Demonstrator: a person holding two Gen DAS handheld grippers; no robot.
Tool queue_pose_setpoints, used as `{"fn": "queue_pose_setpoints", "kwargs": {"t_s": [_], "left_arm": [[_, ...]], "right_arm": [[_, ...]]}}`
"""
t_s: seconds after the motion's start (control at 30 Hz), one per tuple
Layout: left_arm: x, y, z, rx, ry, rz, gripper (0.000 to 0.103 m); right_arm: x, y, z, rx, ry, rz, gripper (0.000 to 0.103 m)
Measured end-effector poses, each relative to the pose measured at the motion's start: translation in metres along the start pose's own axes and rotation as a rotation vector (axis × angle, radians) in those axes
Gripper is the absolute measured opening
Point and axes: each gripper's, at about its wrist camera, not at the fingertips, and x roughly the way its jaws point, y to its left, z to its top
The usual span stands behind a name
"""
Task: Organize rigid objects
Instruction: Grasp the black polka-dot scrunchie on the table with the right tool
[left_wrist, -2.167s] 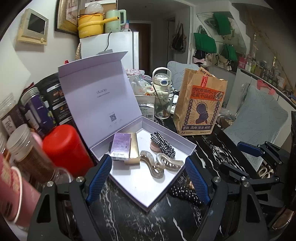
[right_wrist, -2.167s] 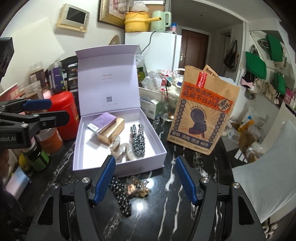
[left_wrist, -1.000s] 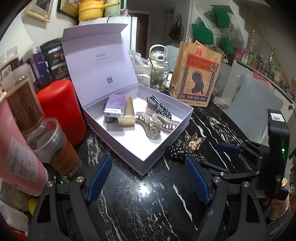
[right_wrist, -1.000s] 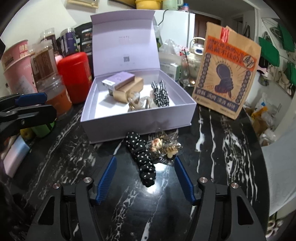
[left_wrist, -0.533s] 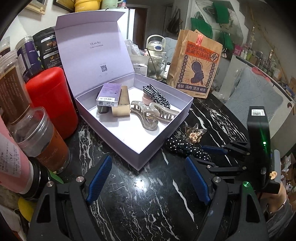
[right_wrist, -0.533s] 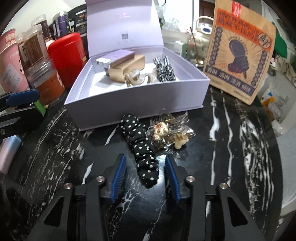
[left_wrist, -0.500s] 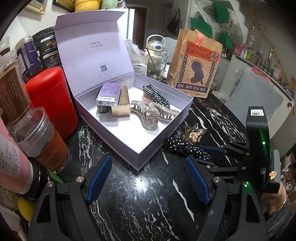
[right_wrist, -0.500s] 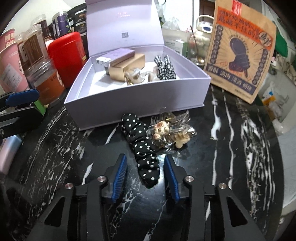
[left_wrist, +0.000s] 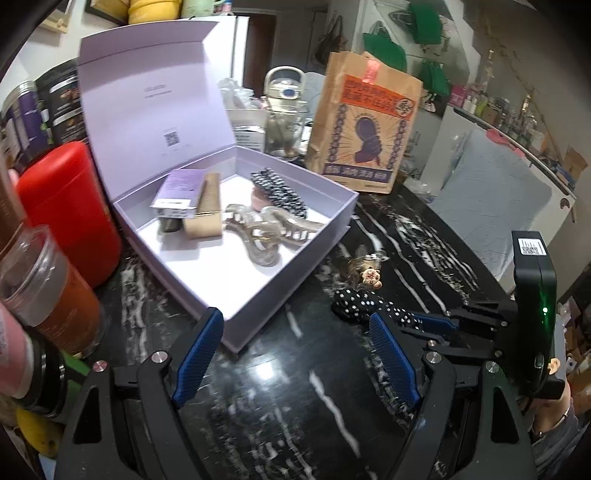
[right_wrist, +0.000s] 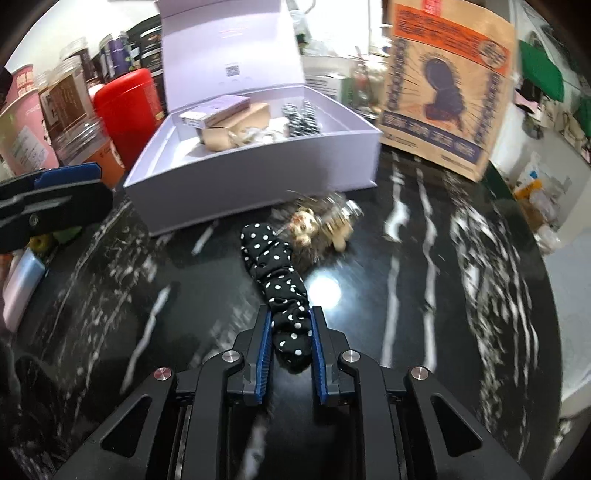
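Only the right wrist view shows jaws pinching scrunchie (right_wrist: 284, 291).

Indoor overhead light leaves a bright glare spot on the glossy black marble tabletop (right_wrist: 325, 291). Both fisheye views curve strongly and darken at the corners. Motion blur smears the table's veins, more in the right wrist view.

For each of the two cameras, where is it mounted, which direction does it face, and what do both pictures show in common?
Left wrist: sits on the left claw, facing forward and down over its open fingers at the box; the right claw and a wrist show at right.
Right wrist: sits on the right claw, facing down at the scrunchie clamped between its pads; the left claw shows at left.
Shared: box, scrunchie, paper bag, red canister.
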Motion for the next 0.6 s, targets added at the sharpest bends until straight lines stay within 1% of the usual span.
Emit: {"fn": "queue_pose_setpoints", "kwargs": {"t_s": [0.07,0.2,0.43,0.6], "left_arm": [[0.005,-0.007,0.0,0.01,0.004,-0.015,0.082],[0.02,-0.024,0.002,0.033,0.023,-0.053,0.082],[0.043,-0.056,0.011,0.074,0.04,-0.101,0.082],[0.063,-0.082,0.018,0.144,0.036,-0.114,0.082]], "right_arm": [[-0.006,-0.008,-0.006,0.02,0.005,-0.005,0.02],[-0.022,-0.03,-0.024,0.058,0.005,-0.044,0.02],[-0.039,-0.061,-0.042,0.12,-0.007,-0.104,0.02],[-0.046,-0.083,-0.049,0.166,-0.015,-0.147,0.02]]}}
